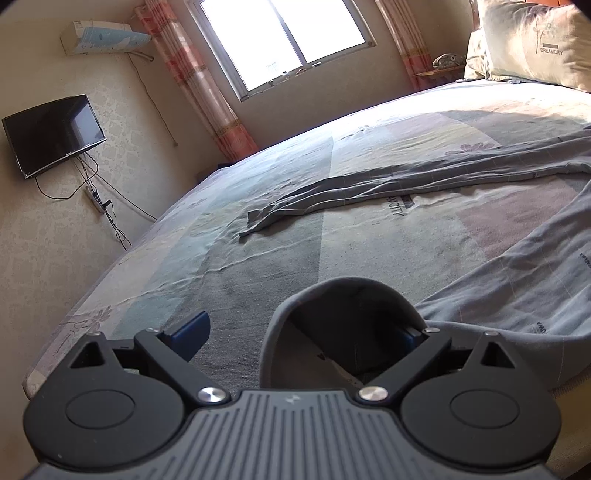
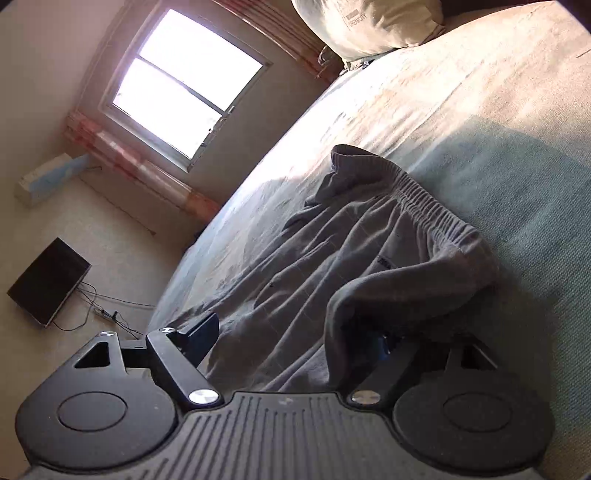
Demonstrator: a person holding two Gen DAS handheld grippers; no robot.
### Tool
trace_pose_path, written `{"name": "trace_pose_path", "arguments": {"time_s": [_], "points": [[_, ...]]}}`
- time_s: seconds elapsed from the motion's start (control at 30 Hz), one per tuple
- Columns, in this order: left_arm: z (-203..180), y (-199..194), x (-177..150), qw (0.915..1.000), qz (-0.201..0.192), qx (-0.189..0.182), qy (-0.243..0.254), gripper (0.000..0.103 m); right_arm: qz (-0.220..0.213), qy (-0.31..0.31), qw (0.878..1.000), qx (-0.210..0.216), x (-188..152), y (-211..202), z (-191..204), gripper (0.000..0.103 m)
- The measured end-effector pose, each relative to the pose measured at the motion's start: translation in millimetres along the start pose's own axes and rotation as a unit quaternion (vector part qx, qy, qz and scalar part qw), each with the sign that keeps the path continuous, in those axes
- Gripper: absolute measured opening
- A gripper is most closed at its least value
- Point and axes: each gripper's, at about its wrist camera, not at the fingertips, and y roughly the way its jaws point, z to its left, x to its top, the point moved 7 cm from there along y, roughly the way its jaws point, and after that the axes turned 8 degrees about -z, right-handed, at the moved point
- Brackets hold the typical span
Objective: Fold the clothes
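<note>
Grey trousers [image 1: 517,280] lie spread on the bed. One leg [image 1: 388,184] stretches across the middle; the other runs to the near edge. In the left wrist view my left gripper [image 1: 299,336] is open, with the leg's cuff [image 1: 343,295] looped over its right finger. In the right wrist view the elastic waistband [image 2: 424,199] lies ahead. My right gripper [image 2: 299,332] is open, with a fold of the waist fabric [image 2: 369,295] draped over its right finger, which is mostly hidden.
The patterned bedsheet [image 1: 258,240] covers the bed. Pillows [image 1: 528,44] sit at the head. A window [image 1: 280,37], curtains, a wall TV [image 1: 51,133] and an air conditioner [image 1: 99,35] are beyond the bed's far edge.
</note>
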Motion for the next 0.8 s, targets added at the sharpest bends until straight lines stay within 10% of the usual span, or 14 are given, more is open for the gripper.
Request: {"name": "trace_pose_path", "arguments": {"time_s": [0.17, 0.27, 0.8], "points": [[-1.0, 2.4, 1.2, 0.9999, -0.003, 0.006, 0.008, 0.097, 0.002, 0.005, 1.0, 0.003, -3.6, -10.0, -3.8, 0.048], [-1.7, 3.9, 4.4, 0.9999, -0.004, 0.006, 0.008, 0.097, 0.014, -0.026, 0.999, -0.02, -8.1, -15.6, -0.6, 0.005], [6.9, -18.5, 12.9, 0.9995, -0.03, 0.005, -0.005, 0.097, -0.013, -0.031, 0.998, -0.058, -15.3, -110.2, 18.7, 0.004]]}}
